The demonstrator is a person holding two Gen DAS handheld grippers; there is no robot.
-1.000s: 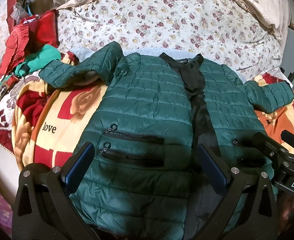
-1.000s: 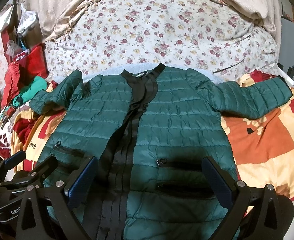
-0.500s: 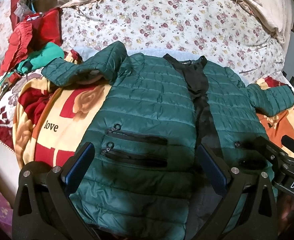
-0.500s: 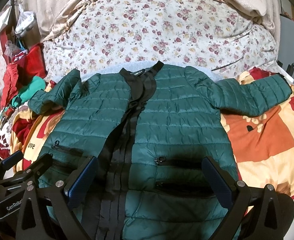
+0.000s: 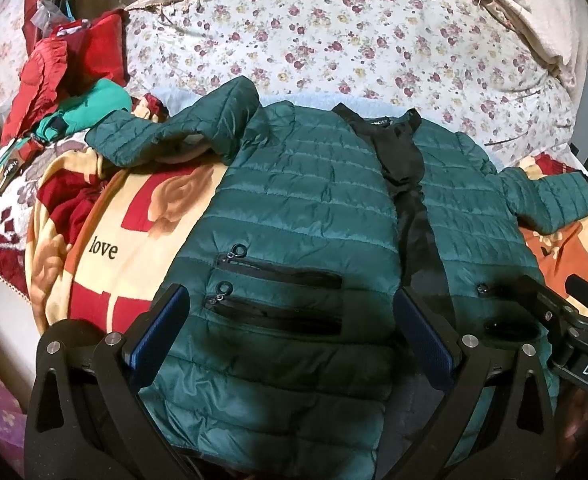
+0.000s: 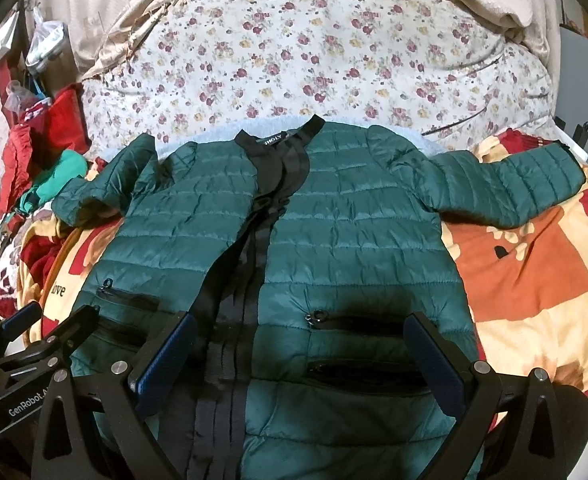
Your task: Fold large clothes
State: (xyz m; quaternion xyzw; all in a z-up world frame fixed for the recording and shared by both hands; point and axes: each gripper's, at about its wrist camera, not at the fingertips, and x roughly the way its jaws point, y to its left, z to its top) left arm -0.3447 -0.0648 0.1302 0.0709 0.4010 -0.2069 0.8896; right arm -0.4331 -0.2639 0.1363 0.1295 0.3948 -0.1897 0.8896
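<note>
— How do the tools stand?
— Left tool (image 5: 290,320) and right tool (image 6: 299,344) both spread wide, gripping nothing, above the hem.
— And the green jacket (image 6: 278,248)?
— Flat, front up, sleeves out, on the patterned blanket (image 6: 533,280) covering the bed.

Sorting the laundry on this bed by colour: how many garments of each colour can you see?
Dark green: 1, the jacket
Red: 1, the red garment
Light green: 1, the light green garment
Total: 3
</note>
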